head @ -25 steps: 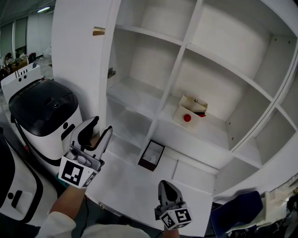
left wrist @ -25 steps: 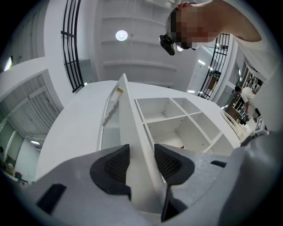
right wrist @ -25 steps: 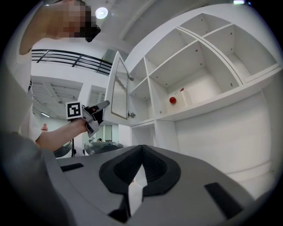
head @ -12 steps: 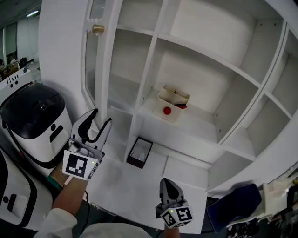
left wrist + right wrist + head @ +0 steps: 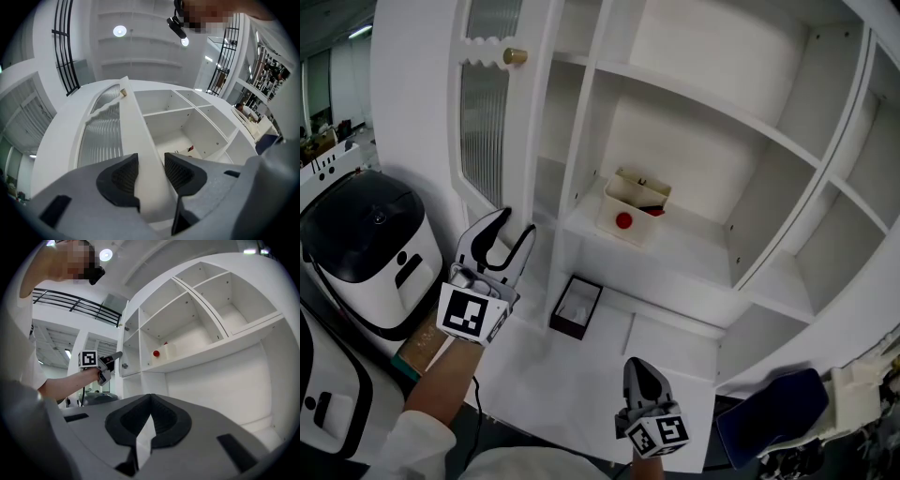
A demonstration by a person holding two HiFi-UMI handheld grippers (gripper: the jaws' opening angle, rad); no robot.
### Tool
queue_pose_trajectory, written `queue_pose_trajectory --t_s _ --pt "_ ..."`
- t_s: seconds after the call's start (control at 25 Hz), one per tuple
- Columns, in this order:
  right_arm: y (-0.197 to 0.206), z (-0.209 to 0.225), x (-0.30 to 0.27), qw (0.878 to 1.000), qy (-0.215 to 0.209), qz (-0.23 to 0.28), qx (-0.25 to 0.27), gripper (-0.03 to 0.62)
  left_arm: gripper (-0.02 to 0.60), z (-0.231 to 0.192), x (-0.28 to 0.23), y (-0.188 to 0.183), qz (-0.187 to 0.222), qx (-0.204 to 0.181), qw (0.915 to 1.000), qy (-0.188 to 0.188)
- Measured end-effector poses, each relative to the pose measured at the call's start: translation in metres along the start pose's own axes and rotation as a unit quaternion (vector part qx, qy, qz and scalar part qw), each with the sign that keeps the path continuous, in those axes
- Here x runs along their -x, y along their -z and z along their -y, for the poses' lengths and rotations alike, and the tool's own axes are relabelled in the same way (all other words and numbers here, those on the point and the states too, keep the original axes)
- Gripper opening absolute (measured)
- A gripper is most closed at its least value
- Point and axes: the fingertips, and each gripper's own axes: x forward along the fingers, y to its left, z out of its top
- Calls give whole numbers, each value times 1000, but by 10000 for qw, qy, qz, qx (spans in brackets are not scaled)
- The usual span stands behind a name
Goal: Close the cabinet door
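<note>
the cabinet door is white, its pane of greyish ribbed glass lined top to bottom, its round knob brass-gold. the cabinet is white all through. on a shelf, a cream box bears a round red spot. nearer, a small tray is dark outside and white inside. at the left, a machine is white with a glossy black top. the left claw and right claw are grey with black ridged pads; each carries a cube of black-and-white square markers. near right lies something dark blue.
</note>
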Motion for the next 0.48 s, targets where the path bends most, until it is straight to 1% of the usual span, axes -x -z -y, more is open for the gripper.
queue_pose_trajectory --t_s 0.24,0.48 --pt "4 -1 -7 9999 -95 -30 -26 -3 173 9 -24 9 -185 -415 9988 207" --pt "6 -1 -9 9999 -120 -55 -56 -3 173 14 -48 23 -533 -601 9960 380"
